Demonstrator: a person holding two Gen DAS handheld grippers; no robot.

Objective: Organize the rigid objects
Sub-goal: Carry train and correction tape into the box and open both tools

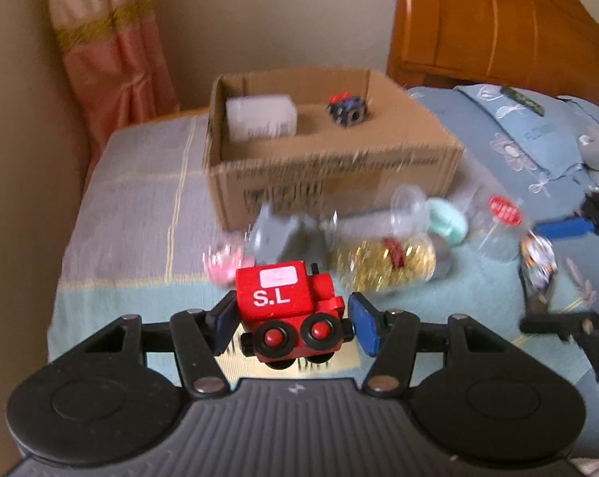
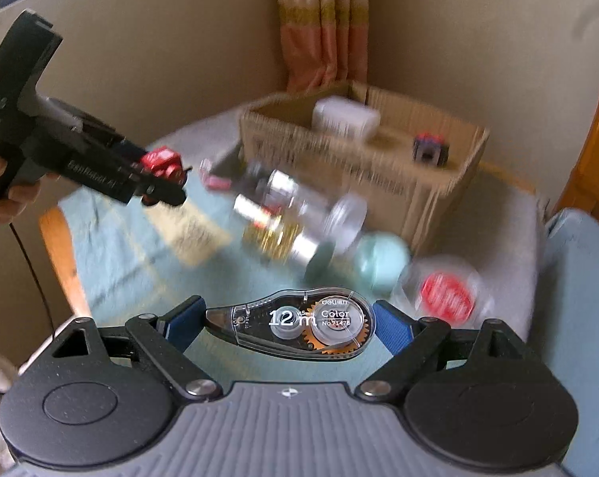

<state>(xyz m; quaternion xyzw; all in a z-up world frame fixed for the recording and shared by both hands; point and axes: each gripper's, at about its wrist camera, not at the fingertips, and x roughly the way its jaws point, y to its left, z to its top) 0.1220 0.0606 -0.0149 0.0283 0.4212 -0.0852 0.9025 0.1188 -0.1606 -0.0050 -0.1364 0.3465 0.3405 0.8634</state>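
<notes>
With your left gripper clamped on the stiff, light red toy train and your right gripper pinching the slick correction-tape dispenser endwise, keep both grips square short of the far cardboard box.

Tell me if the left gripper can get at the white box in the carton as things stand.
Probably not: the left gripper is already shut on the red toy train, though the carton is open-topped and the white box lies uncovered.

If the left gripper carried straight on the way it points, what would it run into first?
Probably the clutter ahead: the grey object just beyond the red toy train held by the left gripper, before the cardboard box. Blur leaves depth uncertain.
</notes>
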